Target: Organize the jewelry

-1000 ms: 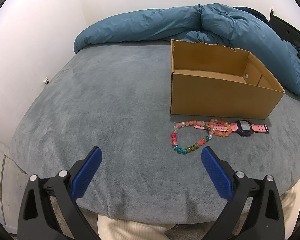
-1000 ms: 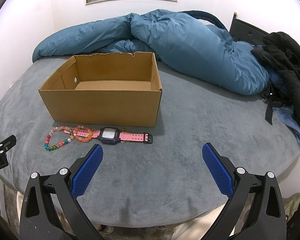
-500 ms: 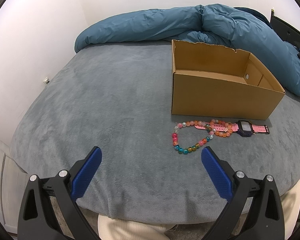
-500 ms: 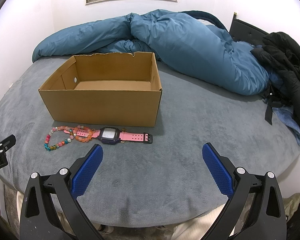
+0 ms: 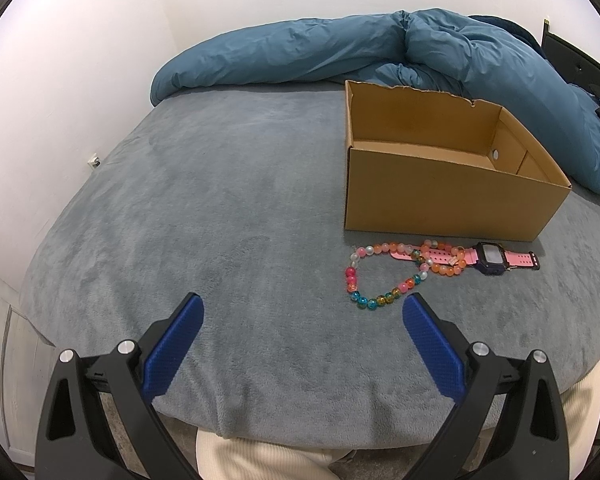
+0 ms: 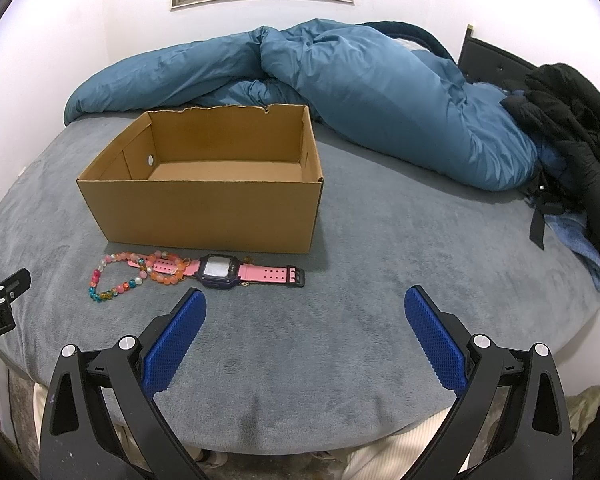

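A string of coloured beads [image 5: 384, 276] [image 6: 132, 274] lies on the grey bed cover in front of an open, empty cardboard box [image 5: 448, 196] [image 6: 204, 208]. A pink-strapped watch with a dark case [image 5: 490, 258] [image 6: 220, 269] lies beside the beads, its strap under some of them. My left gripper [image 5: 303, 312] is open and empty, short of the beads and to their left. My right gripper [image 6: 303, 306] is open and empty, short of the watch and to its right.
A rumpled blue duvet [image 5: 380, 52] [image 6: 360, 88] lies behind the box. A black jacket [image 6: 572, 128] is piled at the right. The grey bed cover [image 5: 220, 200] stretches left to the wall. The bed's near edge is just below both grippers.
Both views have shifted very slightly; the box, beads and watch have not moved. Both grippers stay open.
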`<state>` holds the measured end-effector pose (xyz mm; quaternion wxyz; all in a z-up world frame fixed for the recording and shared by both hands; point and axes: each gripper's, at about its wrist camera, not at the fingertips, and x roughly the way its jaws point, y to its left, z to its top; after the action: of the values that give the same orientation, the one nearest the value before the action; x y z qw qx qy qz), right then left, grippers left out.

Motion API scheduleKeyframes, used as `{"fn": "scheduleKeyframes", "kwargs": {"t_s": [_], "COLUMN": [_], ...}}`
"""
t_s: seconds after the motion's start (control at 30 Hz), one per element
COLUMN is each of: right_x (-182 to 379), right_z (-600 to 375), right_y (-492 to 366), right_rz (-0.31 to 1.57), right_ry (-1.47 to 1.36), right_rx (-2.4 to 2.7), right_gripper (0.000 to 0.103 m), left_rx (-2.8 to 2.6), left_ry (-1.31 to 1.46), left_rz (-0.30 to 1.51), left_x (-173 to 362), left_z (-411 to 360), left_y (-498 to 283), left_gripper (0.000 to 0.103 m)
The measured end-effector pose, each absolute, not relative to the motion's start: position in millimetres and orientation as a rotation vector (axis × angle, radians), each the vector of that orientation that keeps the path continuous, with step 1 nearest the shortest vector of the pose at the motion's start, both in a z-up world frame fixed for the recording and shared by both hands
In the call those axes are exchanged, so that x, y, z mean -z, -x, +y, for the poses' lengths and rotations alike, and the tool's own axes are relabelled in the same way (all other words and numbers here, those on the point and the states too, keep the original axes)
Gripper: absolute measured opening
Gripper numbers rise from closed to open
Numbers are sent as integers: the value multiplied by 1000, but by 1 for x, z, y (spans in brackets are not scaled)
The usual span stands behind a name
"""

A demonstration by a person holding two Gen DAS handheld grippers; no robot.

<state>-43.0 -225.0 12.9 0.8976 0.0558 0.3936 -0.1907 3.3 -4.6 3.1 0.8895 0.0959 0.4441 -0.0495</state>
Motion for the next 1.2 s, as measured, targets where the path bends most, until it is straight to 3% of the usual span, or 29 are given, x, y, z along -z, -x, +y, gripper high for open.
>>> {"fn": "scheduleKeyframes", "kwargs": {"t_s": [1.2], "right_x": [-8], "right_z": [-229], "right_y": [34], "right_rz": [826], "right_ry": [-128], "right_rx": [391], "right_gripper": [95], "left_rx": [100], "left_ry": [-218], "left_rz": [933], "left_x": [3], "left_z": [3], "left_y": [-10], "left_gripper": [98]}}
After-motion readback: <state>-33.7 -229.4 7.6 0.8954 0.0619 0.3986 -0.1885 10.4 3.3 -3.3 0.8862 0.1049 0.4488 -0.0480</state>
